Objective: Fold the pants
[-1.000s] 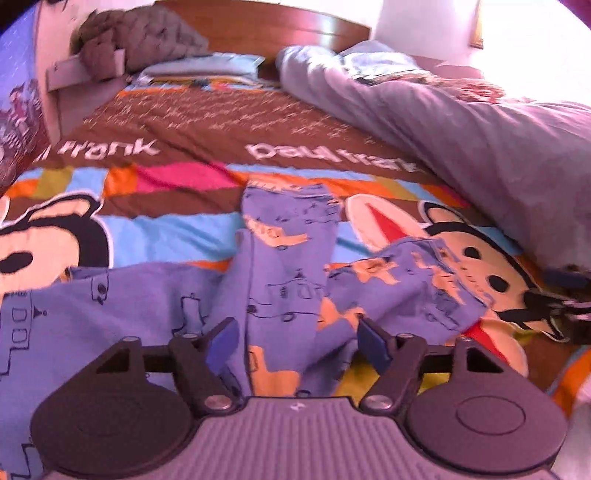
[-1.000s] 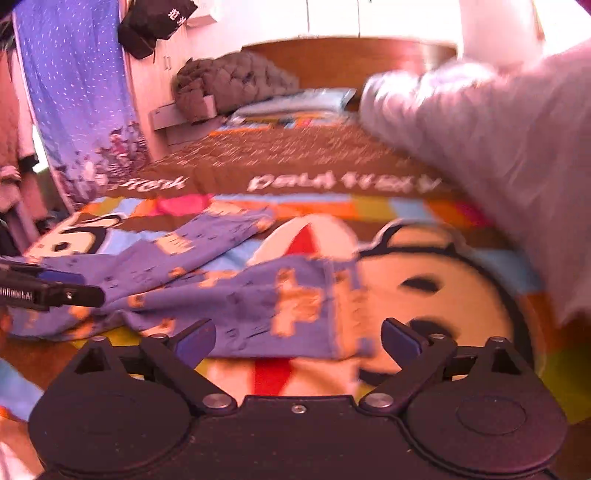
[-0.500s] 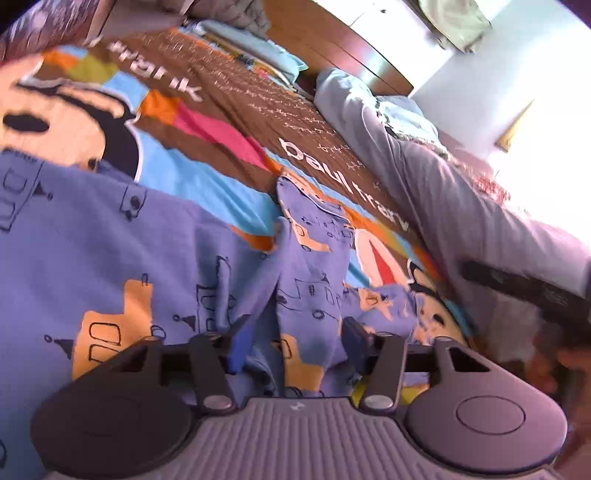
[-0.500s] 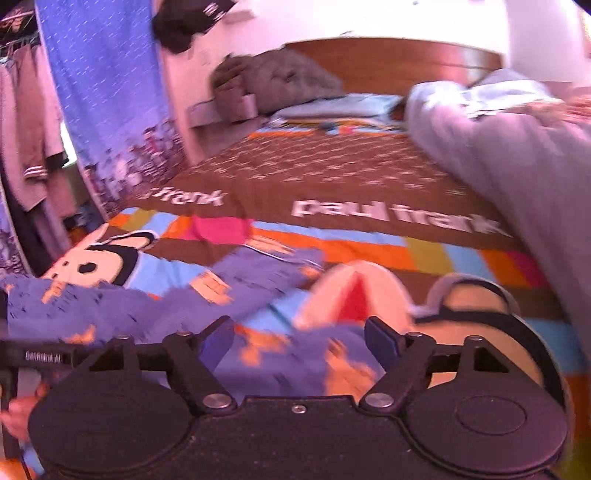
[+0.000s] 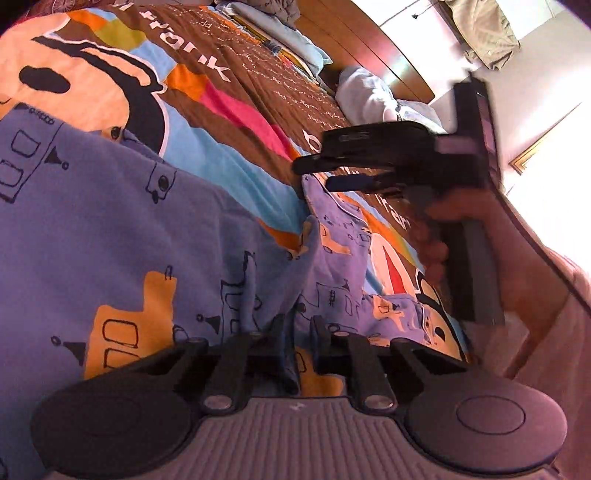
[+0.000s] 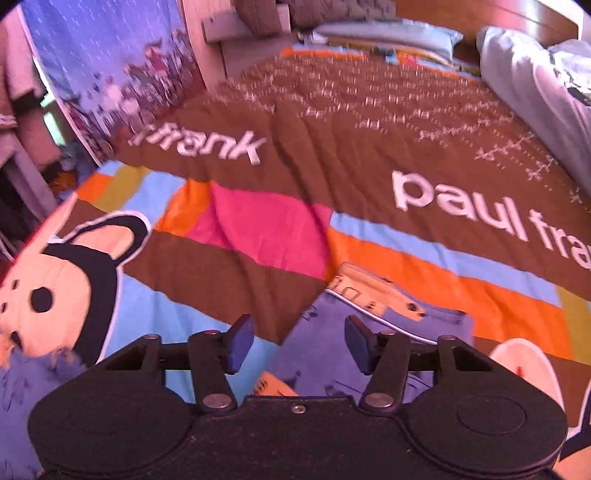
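The blue-purple pants [image 5: 147, 229] with orange cartoon prints lie crumpled on the bedspread. My left gripper [image 5: 301, 328] is closing, its jaws nearly together and pinching a raised fold of the pants near the crotch. In the left wrist view my right gripper [image 5: 325, 173] hovers over the far end of one leg, held by a hand [image 5: 436, 236]. In the right wrist view that gripper [image 6: 299, 343] is closing but still wide, and the leg's hem [image 6: 424, 321] lies under and between its fingers without being pressed.
A colourful cartoon bedspread [image 6: 332, 147] covers the bed. A grey duvet [image 6: 535, 74] is heaped along the right side and pillows [image 6: 388, 29] lie by the wooden headboard. A blue curtain [image 6: 110, 74] and hanging clothes stand at the left.
My left gripper rolled, dropped onto the pants and closed from wide open onto a fold. My right gripper swung left from the other leg to this leg's hem, and its jaws narrowed.
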Demonstrator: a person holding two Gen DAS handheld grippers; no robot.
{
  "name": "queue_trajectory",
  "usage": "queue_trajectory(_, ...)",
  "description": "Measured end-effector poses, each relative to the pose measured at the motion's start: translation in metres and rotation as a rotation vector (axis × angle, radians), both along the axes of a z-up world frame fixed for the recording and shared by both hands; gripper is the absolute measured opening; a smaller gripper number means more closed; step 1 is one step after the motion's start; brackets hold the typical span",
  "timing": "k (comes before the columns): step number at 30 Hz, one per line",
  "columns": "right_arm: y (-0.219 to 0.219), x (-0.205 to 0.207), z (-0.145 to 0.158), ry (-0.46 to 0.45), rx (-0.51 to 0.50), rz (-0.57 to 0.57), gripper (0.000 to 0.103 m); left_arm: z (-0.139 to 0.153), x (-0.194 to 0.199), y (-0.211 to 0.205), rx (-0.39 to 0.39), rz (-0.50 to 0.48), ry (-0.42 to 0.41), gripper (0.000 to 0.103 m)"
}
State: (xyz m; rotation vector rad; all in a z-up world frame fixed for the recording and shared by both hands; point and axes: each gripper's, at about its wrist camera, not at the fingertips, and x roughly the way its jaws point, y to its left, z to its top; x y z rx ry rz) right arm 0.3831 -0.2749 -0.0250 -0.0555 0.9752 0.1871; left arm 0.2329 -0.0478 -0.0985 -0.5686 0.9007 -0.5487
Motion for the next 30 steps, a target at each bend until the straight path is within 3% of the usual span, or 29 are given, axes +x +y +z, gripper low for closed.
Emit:
queue_trajectory(2,0.006,0.006,-0.009,0.037,-0.058,-0.015,0.049,0.0,-0.002,-0.002,0.008,0.0,-0.004,0.012)
queue_trajectory(4,0.008,0.009,-0.016,0.066,-0.092,-0.044,0.039,0.001,-0.003,-0.004,0.015,0.001,-0.007,0.012)
queue_trajectory(7,0.0,0.008,-0.021,0.077,-0.094,-0.081,0.018,0.002,-0.005,-0.006,0.035,0.008,-0.018,0.009)
queue_trajectory(8,-0.004,0.007,-0.02,0.069,-0.087,-0.091,0.004,0.003,-0.006,-0.006,0.044,0.012,-0.019,0.005)
queue_trajectory(9,-0.009,0.005,-0.018,0.06,-0.069,-0.101,0.0,0.003,-0.006,-0.007,0.055,0.016,-0.018,0.002)
queue_trajectory(13,-0.034,-0.013,0.009,-0.015,0.046,-0.148,0.0,0.014,-0.008,-0.011,0.136,0.004,-0.032,0.0)
queue_trajectory(16,-0.056,-0.04,0.043,-0.116,0.095,-0.168,0.0,0.037,-0.013,-0.024,0.246,-0.023,-0.102,0.0)
queue_trajectory(23,-0.122,-0.128,0.105,-0.278,0.197,-0.251,0.0,0.084,-0.033,-0.063,0.39,-0.142,-0.261,0.0)
queue_trajectory(26,-0.152,-0.181,0.104,-0.32,0.269,-0.343,0.0,0.084,-0.048,-0.082,0.472,-0.219,-0.295,0.0)
queue_trajectory(30,-0.189,-0.24,0.067,-0.289,0.377,-0.516,0.0,0.07,-0.061,-0.101,0.57,-0.3,-0.283,0.0)
